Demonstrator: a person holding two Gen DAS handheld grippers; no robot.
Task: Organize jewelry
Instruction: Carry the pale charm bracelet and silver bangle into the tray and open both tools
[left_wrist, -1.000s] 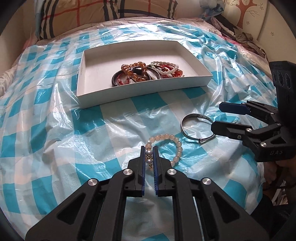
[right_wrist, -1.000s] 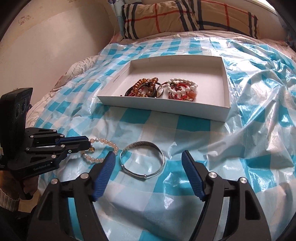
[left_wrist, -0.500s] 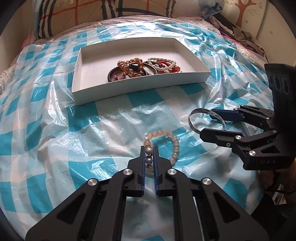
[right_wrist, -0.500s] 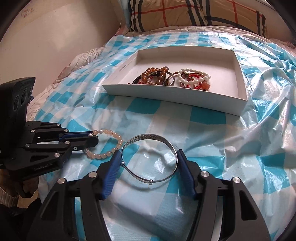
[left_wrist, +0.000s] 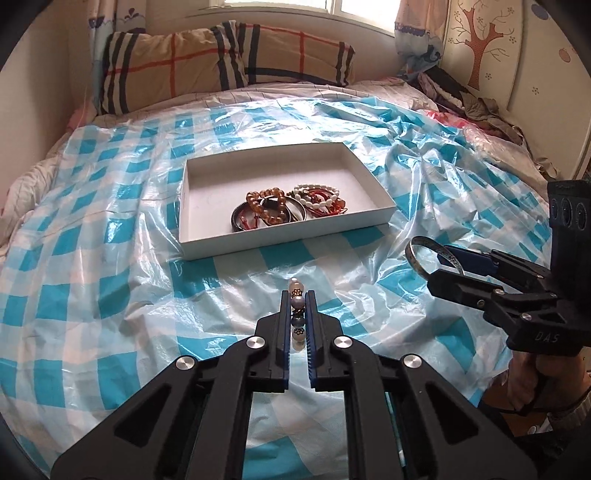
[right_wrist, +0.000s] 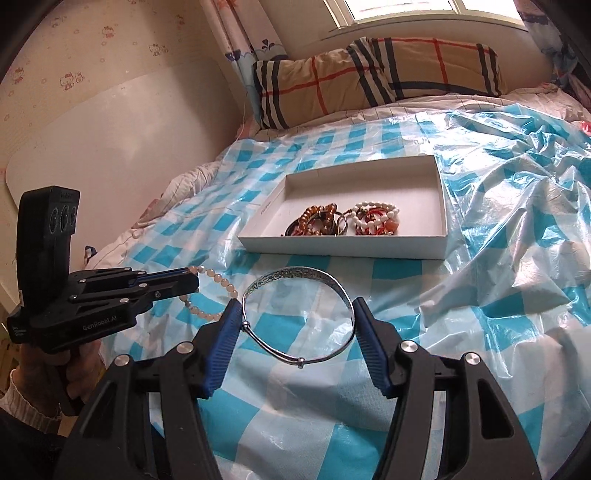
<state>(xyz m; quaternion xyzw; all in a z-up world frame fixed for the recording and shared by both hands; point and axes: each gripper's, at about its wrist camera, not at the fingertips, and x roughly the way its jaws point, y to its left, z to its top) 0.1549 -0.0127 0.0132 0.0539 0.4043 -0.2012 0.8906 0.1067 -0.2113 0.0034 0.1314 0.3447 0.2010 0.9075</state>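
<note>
Both pieces have left the plastic sheet since half a second ago, when they were lying on it, and they hang now in the air before the box.

From where I stand, the left gripper (left_wrist: 296, 297) is clenched on the pearl bracelet (right_wrist: 210, 291). Its fingers pinch only a few beads, so the rest of the loop hangs below, at 6 o'clock from the tips. I think this narrow grip is chosen because the string is soft and only a short part can be caught.

The right gripper (right_wrist: 297, 314) holds the silver bangle (right_wrist: 298, 317) in another manner. Its jaws stand wide and press on the two opposite sides of the ring, which lies nearly flat between the blue pads (right_wrist: 225, 341). A stiff ring does not fold, so I judge that squeezing it across its width keeps it steady.

The white box (left_wrist: 280, 247) rests on the blue checked plastic sheet (left_wrist: 92, 295), at 12 o'clock from both grippers and well apart from them. Inside it the amber bead bracelet (left_wrist: 267, 205) and the white and red bracelets (left_wrist: 319, 199) are heaped at the near side, toward 6 o'clock, while the far part is bare. Probably the two carried pieces go there next. A plaid pillow (left_wrist: 221, 62) lies beyond, at 12 o'clock.
</note>
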